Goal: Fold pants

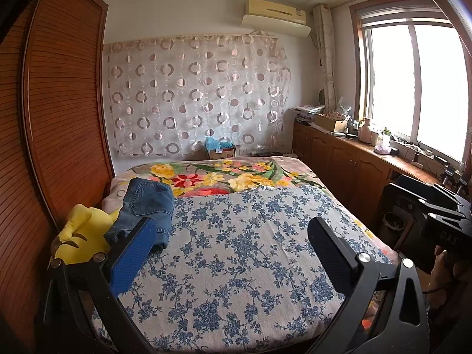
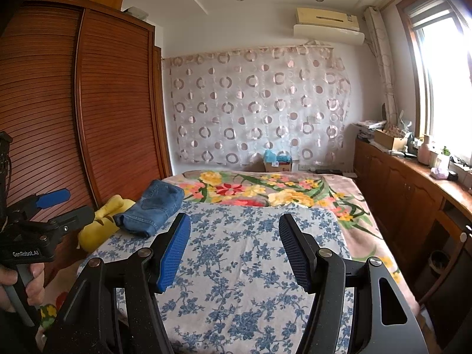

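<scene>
A lived-in home bedroom: a bed (image 1: 250, 236) under a blue-flowered sheet and a bright floral blanket (image 1: 224, 177) fills the room. Beside it stands a slatted wooden wardrobe (image 2: 112, 112); beyond it hang a ringed curtain (image 1: 194, 94) and an air conditioner (image 1: 275, 14). Cluttered low cabinets (image 1: 348, 162) line the window (image 1: 413, 88) wall.

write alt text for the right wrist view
A folded pair of blue denim pants lies at the left edge of a bed covered by a blue-flowered white sheet, beside a yellow plush toy. The open right claw hovers empty in the foreground, the left claw at far left.
</scene>
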A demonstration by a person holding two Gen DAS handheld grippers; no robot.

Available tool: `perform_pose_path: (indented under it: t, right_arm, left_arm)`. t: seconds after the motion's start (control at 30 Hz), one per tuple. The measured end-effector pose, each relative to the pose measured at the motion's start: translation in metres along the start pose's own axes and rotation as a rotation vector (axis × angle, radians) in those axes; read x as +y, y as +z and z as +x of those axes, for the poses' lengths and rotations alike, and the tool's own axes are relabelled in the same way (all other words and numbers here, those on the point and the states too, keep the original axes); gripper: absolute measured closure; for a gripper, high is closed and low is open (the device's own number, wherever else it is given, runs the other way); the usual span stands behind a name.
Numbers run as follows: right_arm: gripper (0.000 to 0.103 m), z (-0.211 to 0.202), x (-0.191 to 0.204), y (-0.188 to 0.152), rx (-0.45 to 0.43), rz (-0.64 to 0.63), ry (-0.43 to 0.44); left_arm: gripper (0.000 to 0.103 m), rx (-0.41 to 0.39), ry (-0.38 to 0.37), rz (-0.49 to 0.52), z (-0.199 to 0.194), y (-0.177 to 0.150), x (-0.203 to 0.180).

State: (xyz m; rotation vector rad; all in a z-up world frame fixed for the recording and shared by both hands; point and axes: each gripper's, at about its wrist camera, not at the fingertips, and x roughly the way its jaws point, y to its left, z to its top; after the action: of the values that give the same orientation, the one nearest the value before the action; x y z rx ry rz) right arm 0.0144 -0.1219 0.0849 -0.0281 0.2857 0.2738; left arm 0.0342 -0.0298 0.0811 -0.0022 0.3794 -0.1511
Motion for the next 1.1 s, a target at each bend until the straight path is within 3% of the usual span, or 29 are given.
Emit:
perform_pose_path:
  t: [1.1]
  right_arm:
    - [0.039,-0.0007,0.0036,0.0001,-0.002,-0.002,0.002]
  left_arm:
    - [0.001,-0.001,-0.003,0.001,-0.0004,0.0001,0.0007]
